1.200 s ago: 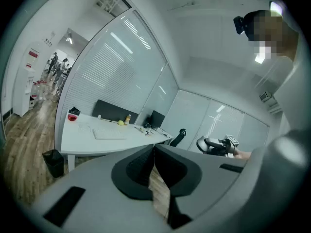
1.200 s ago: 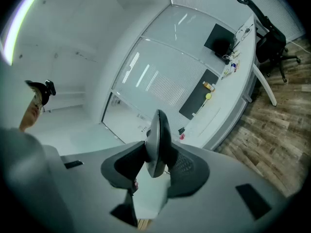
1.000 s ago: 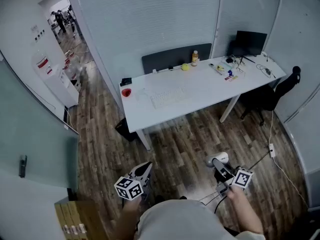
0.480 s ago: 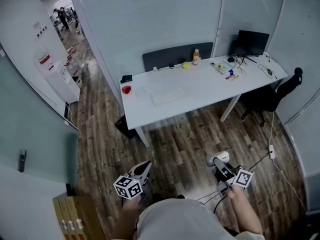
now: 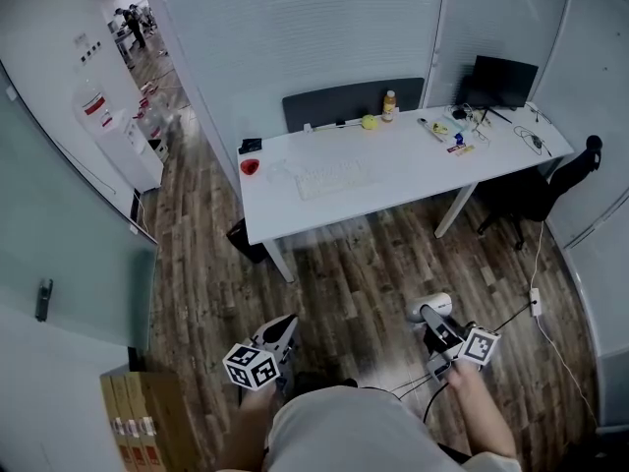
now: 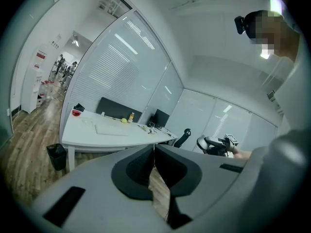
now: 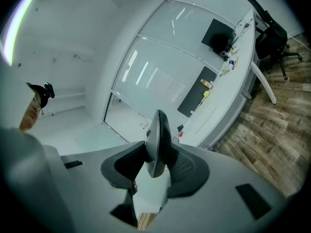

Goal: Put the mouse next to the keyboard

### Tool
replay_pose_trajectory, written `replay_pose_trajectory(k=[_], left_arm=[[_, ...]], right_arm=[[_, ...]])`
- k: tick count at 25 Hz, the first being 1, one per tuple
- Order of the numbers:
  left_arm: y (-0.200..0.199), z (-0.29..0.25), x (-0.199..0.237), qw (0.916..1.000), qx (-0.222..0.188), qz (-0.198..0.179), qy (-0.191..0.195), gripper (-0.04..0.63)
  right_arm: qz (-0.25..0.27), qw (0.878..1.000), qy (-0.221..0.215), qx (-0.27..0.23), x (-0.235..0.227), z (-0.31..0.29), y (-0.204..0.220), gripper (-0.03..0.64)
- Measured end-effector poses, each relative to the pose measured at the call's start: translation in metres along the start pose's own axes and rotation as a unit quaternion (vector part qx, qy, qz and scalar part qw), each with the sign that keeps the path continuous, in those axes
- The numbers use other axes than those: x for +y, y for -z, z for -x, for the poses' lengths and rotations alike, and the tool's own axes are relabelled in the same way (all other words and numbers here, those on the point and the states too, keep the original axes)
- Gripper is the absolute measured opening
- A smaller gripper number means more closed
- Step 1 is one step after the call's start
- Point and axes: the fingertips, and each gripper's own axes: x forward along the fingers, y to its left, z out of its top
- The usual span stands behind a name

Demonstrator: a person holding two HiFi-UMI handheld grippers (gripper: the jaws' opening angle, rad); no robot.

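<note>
A white mouse (image 5: 431,306) (image 7: 157,142) is clamped edge-on between the jaws of my right gripper (image 5: 433,315) (image 7: 155,152), held over the wooden floor well short of the desk. The white keyboard (image 5: 330,178) (image 6: 111,129) lies on the white desk (image 5: 413,183), left of its middle. My left gripper (image 5: 281,334) (image 6: 154,164) is shut with nothing between its jaws, low at the left over the floor.
On the desk stand a red cup (image 5: 249,167), a yellow ball (image 5: 370,122), a bottle (image 5: 390,106), a monitor (image 5: 504,80) and small clutter at the right end. A black chair (image 5: 546,187) is at the right, a bin (image 5: 246,238) under the desk's left end, cables (image 5: 511,318) on the floor.
The view has drifted slightly, so the desk sits a little farther up and right. Both grippers keep their places and the mouse stays gripped.
</note>
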Motion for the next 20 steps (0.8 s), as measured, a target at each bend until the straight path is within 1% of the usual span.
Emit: replay_pose_trajectory(k=[8,14,20], left_arm=[[0.006,-0.014,-0.004,1.0,0.003,0.004,-0.003,0.021],[-0.001,-0.033,0.012,1.0,0.006,0.008,0.0,0.021],[-0.019,-0.071,0.033,0.9998,0.015,0.004,0.013,0.021]], right_arm=[[-0.005,1.0,-0.001,0.001,-0.013,0.002,-0.012,0.149],[-0.005,1.0,0.005,0.004,-0.024,-0.013,-0.023,0.149],[-0.006,1.0,0.009,-0.001,-0.034,-0.036,-0.045,0.149]])
